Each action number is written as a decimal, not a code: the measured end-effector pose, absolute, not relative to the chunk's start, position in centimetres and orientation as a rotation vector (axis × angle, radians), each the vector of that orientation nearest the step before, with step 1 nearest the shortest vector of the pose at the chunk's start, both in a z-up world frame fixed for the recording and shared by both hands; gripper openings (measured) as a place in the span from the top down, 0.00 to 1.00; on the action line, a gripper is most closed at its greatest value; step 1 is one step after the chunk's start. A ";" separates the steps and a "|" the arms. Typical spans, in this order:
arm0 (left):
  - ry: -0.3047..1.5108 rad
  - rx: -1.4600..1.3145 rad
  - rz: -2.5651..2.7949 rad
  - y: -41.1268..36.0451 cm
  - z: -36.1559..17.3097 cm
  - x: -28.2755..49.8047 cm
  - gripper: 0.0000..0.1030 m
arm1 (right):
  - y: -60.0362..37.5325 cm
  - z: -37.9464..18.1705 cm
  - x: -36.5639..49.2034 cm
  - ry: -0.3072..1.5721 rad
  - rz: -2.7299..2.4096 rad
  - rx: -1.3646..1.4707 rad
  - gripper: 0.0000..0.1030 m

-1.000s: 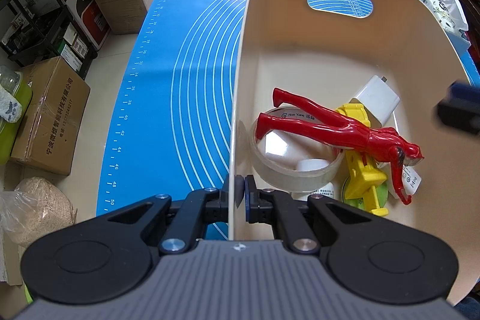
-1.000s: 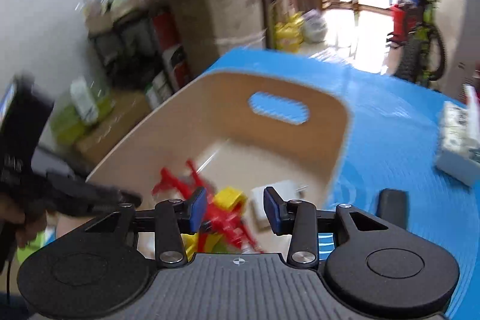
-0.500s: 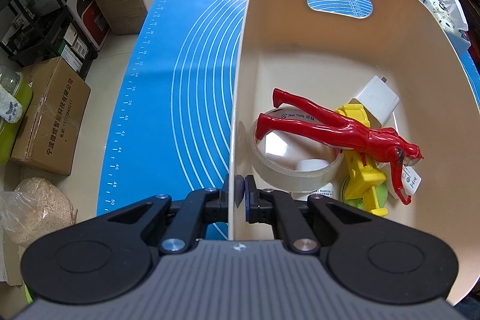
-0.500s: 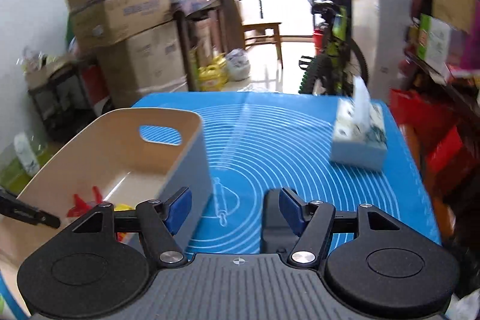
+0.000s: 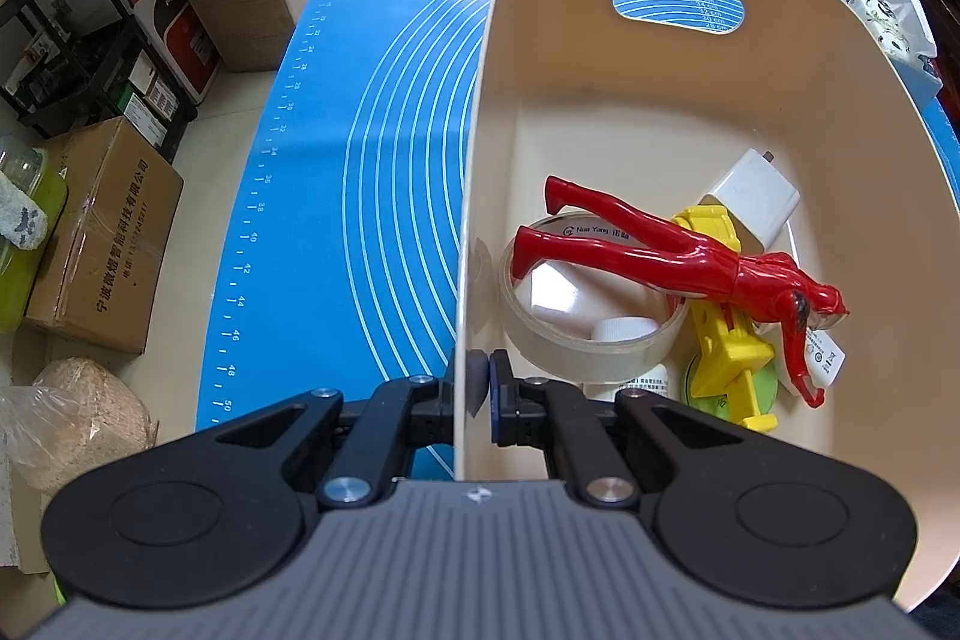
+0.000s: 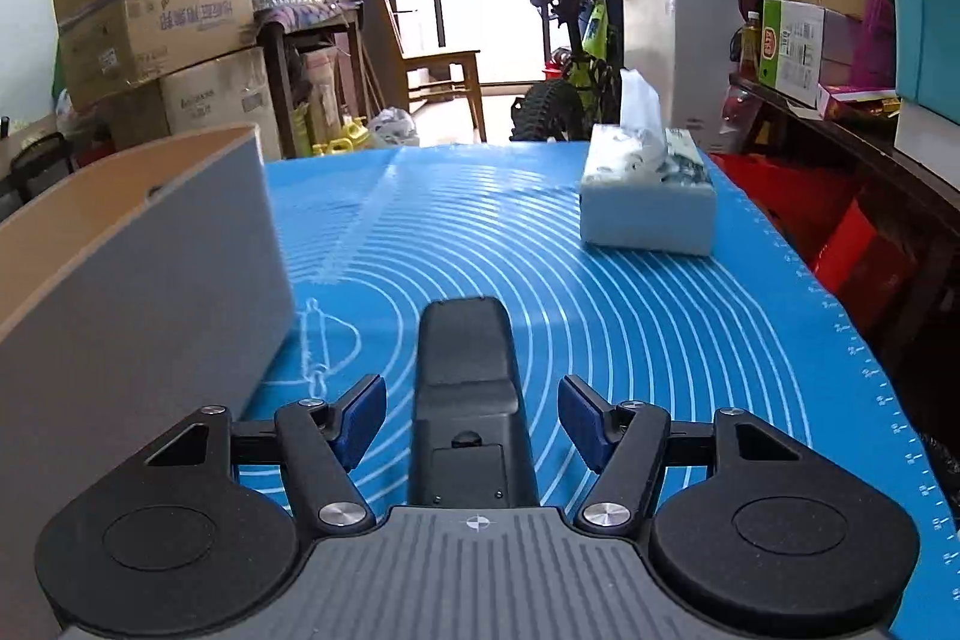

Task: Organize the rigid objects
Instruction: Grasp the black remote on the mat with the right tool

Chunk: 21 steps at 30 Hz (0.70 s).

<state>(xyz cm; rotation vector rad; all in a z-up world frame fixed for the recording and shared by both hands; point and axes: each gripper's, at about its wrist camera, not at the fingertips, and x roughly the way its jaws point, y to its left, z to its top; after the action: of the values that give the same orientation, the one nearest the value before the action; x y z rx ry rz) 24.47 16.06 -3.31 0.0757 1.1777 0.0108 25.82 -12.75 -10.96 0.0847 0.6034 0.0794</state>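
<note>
The left claw (image 5: 478, 383) was pinched onto the near wall of the cream bin (image 5: 708, 112), one finger outside it and one inside. Just past the inner finger lay a roll of clear tape (image 5: 591, 340), and across its top sprawled a red figure (image 5: 684, 262), feet towards the bin's left wall and head towards the right. Beneath the figure sat a yellow plastic toy (image 5: 723, 340) and, further in, a white charger block (image 5: 753, 196) (tipped against the toy, as far as could be judged). The bin stood on the blue mat (image 5: 372, 148) covering the surface.

The right claw (image 6: 472, 421) was spread wide, its blue pads (image 6: 360, 415) standing clear on either side of a black remote (image 6: 465, 376) that lay flat on the mat, lengthwise between them and touched by neither. The bin's grey outer wall rose close on the left; well beyond the remote, to the right, a tissue box (image 6: 648, 202) sat on the mat.
</note>
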 end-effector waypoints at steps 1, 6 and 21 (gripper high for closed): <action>1.178 0.075 0.011 16.1 -3.3 24.5 0.92 | -12.6 -11.1 25.9 0.606 0.079 0.083 0.31; 1.178 0.076 0.011 16.1 -3.3 24.5 0.92 | -12.3 -12.0 26.6 0.629 0.086 0.067 0.34; 1.177 0.066 0.008 16.2 -3.3 24.5 0.92 | -12.3 -11.8 26.4 0.636 0.086 0.044 0.48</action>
<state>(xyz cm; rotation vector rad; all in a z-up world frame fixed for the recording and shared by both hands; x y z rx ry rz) 24.50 16.23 -3.30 0.0660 1.1774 0.0080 26.35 -12.28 -11.83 0.0443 0.6365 0.0864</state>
